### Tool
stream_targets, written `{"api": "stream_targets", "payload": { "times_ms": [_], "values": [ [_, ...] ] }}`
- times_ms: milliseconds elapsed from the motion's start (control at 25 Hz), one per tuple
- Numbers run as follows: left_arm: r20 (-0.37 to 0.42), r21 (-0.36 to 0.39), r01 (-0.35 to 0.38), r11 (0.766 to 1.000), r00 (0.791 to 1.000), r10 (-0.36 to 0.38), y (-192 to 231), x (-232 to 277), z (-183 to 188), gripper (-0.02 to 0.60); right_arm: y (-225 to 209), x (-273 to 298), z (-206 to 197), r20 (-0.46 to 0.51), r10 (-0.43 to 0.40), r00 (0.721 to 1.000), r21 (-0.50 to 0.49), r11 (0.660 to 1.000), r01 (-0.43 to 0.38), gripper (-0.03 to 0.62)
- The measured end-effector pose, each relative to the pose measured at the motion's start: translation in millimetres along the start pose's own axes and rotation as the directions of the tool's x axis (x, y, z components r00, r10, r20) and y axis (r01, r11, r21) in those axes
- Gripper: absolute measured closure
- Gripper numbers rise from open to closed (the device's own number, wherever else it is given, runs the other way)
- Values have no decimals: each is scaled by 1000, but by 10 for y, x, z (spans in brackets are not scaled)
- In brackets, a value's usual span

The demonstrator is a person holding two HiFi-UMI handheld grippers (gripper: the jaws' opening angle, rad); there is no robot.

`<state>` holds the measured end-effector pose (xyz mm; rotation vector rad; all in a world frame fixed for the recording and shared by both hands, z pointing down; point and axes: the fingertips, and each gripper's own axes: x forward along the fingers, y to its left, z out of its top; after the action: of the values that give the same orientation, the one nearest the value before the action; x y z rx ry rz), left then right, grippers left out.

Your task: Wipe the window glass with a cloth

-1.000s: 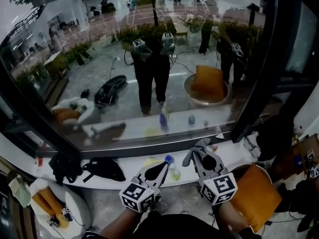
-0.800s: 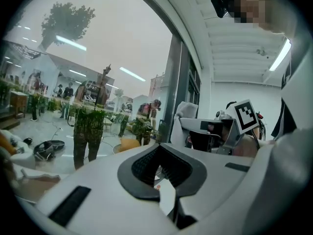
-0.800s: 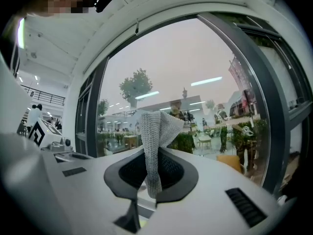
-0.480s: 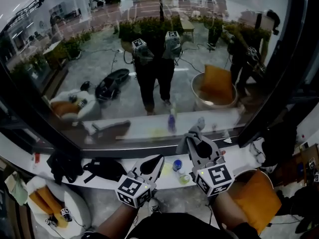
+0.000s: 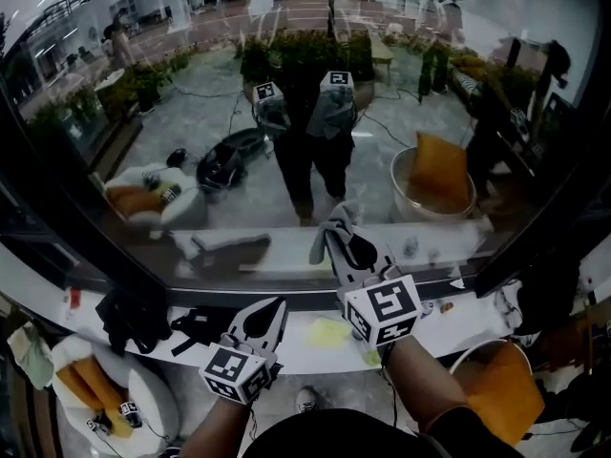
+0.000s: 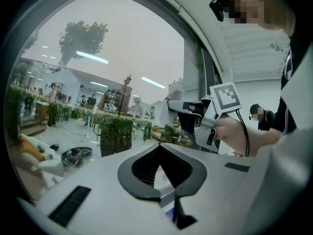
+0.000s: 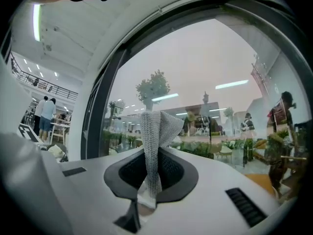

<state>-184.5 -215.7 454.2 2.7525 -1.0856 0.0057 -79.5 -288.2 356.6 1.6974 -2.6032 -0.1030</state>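
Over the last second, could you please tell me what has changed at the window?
The right gripper rose up and forward toward the window glass, carrying the grey cloth it already clamped. The left gripper stayed low, shut and empty, drifting slightly left. Nothing was picked up or released.

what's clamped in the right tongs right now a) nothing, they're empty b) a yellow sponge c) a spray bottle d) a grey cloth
D: the right gripper view shows a grey cloth pinched between the right tongs, with its free end standing up in front of the window glass.
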Motion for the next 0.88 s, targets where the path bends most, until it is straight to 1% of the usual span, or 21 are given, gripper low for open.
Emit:
{"api": "stream_targets", "payload": {
  "times_ms": [80,240,360,400,560,640,880],
  "values": [
    [3,-6,-26,1000,1000,26,220,-70,-6,575,90,261,12,-7,11,1000,-5,1000,-11,542],
    [3,8,-55,998,999,54,555,-163,2,575,207,698,6,-36,20,999,-29,999,-21,542],
    [21,-39,-87,995,996,87,761,-200,75,575,233,972,-72,-64,10,998,-34,999,-12,542],
    [18,-40,-94,995,995,95,823,-214,64,575,230,1049,-98,-72,4,997,-33,999,-6,542],
    [4,9,-105,994,994,105,997,-250,24,576,199,1283,-159,-93,-31,995,-32,999,28,542],
    [1,20,-106,994,994,106,1058,-259,16,575,203,1373,-180,-98,-44,994,-32,999,41,542],
    [-8,-4,-102,995,995,102,1207,-268,-82,575,220,1573,-226,-111,-65,992,-33,998,61,542]
  ]
}}
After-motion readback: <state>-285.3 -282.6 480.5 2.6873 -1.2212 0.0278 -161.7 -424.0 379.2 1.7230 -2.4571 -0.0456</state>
